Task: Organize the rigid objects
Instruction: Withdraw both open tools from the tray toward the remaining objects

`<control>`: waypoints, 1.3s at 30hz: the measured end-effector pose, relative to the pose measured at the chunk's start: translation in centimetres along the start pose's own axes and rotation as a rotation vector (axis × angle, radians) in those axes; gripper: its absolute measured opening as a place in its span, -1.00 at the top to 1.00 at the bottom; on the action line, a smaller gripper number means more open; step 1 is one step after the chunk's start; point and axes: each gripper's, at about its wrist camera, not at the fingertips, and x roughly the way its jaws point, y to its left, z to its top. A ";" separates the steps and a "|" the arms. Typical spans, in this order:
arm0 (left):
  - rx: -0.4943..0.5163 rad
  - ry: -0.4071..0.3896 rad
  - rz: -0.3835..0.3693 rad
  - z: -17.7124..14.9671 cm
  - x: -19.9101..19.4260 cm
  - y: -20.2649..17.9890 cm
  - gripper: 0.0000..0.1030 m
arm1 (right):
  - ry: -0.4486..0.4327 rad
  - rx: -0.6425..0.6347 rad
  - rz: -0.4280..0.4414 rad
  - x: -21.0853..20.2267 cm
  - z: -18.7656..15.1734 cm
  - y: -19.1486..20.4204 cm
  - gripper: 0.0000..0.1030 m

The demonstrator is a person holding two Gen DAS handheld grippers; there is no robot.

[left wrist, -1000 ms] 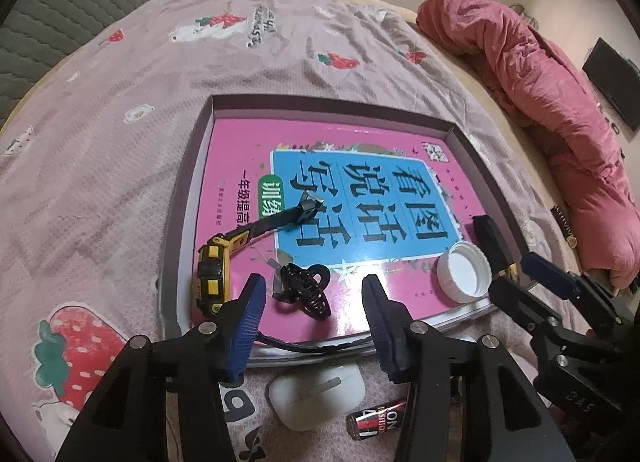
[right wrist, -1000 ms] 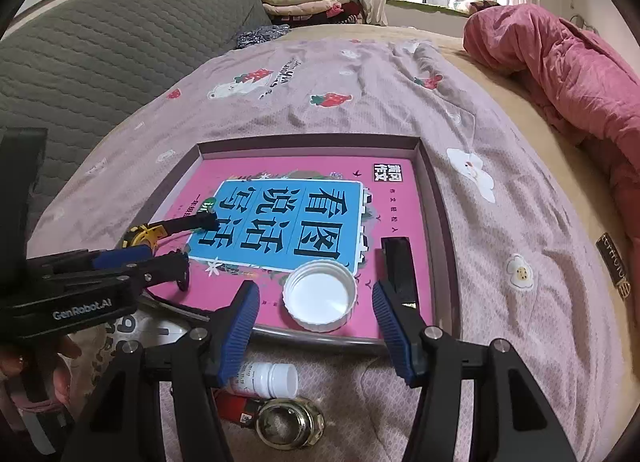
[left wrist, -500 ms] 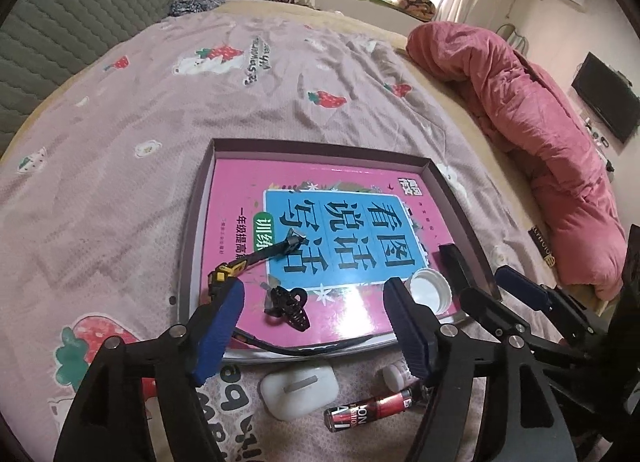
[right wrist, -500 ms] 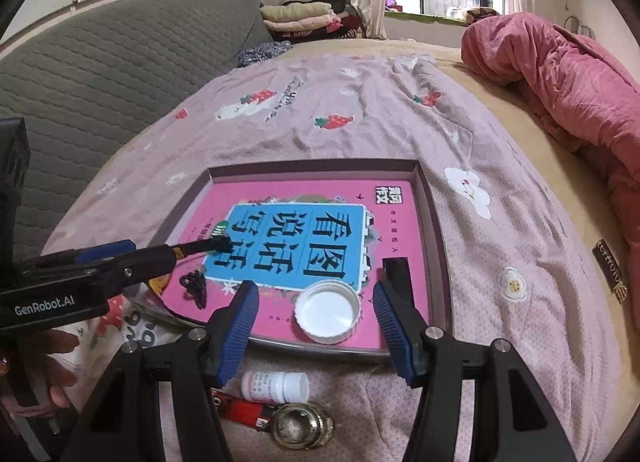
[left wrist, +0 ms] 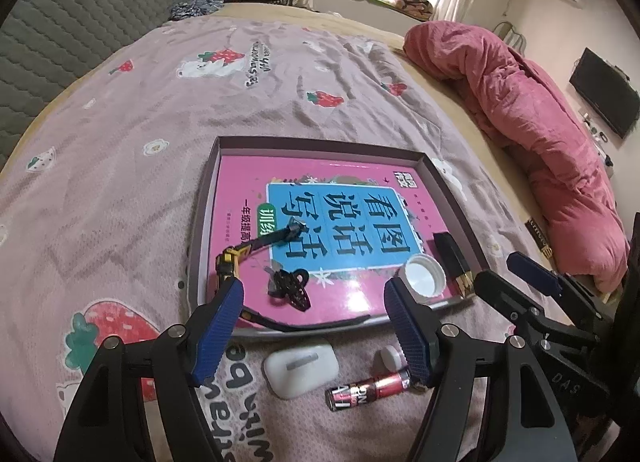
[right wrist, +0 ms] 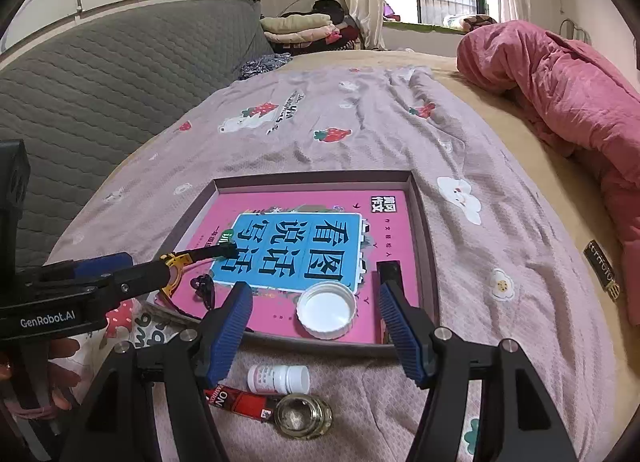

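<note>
The small white bottle (left wrist: 391, 357) is mostly hidden behind a left gripper finger (left wrist: 408, 332). The red tube (right wrist: 240, 401) is partly covered, its label only partly legible.

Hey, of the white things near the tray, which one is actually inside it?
The white bottle cap, lying open side up on the pink book. The white earbud case and small white bottle lie on the bedspread outside.

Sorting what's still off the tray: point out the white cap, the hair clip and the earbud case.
white cap (right wrist: 326, 310): right wrist view, on its hollow inside.
hair clip (left wrist: 291, 287): left wrist view, on its black toothed body.
earbud case (left wrist: 301, 367): left wrist view, on the middle of its white lid.
</note>
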 end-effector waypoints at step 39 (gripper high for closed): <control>0.128 0.030 -0.044 -5.1 -2.7 -2.4 -0.44 | 0.043 -0.052 0.016 -3.5 -4.9 1.1 -0.27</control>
